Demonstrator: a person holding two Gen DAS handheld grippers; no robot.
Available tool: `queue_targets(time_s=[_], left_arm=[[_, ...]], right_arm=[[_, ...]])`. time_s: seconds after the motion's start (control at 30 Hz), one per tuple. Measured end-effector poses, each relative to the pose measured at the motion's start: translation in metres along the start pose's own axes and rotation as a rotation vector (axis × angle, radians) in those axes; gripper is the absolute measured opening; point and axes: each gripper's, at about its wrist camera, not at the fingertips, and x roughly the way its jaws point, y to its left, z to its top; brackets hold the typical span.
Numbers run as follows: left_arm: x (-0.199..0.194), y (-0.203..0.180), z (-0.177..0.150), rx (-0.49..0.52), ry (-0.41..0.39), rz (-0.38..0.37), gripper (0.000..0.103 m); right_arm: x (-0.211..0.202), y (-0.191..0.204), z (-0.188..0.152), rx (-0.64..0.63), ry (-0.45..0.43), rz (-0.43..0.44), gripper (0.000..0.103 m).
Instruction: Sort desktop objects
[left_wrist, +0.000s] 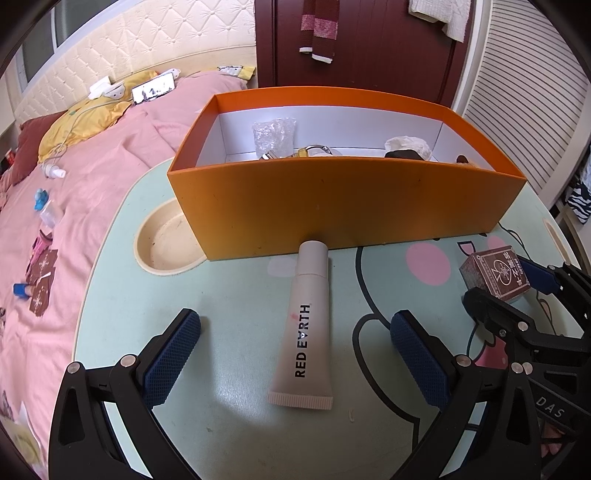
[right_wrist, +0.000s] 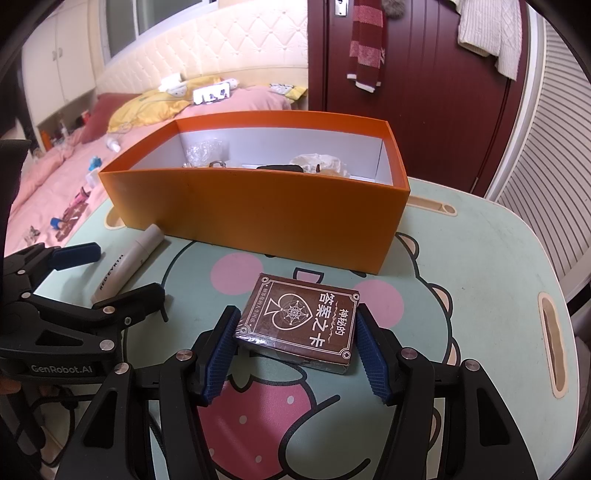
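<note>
**Two tools poised over a cluttered surface**

From my remote seat, reading left to right: a bed (left_wrist: 92, 177) with pink covers lies along the left, strewn with small items. On the pale green cartoon-printed surface (left_wrist: 229, 295), my left tool (left_wrist: 295, 334) has its blue pads spread wide on either side of a cream tube (left_wrist: 304, 332) marked RED EARTH, touching neither side of it and holding nothing. The tube lies flat, its cap end against the near wall of the orange box (left_wrist: 332, 206), which stands open at the back of the surface and already contains a few things (a clear wrapper, something white and crumpled, others too hidden to name). To the right, my right tool (right_wrist: 295, 347) is part closed around a brown card deck (right_wrist: 303, 321), its pads pressed against the deck's two short sides. The deck rests on the surface just in front of the box, apart from it.
</note>
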Motion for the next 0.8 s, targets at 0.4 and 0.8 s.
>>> queue_targets(time_s=[0.4, 0.8], left_arm=[[-0.004, -0.002, -0.001, 0.012, -0.02, -0.007, 0.091], [-0.032, 0.008, -0.003, -0.004, -0.096, 0.01, 0.021]], right_arm=[[0.0, 0.0, 0.0, 0.0, 0.0, -0.001, 0.062], [-0.001, 0.0, 0.0, 0.012, -0.002, 0.009, 0.061]])
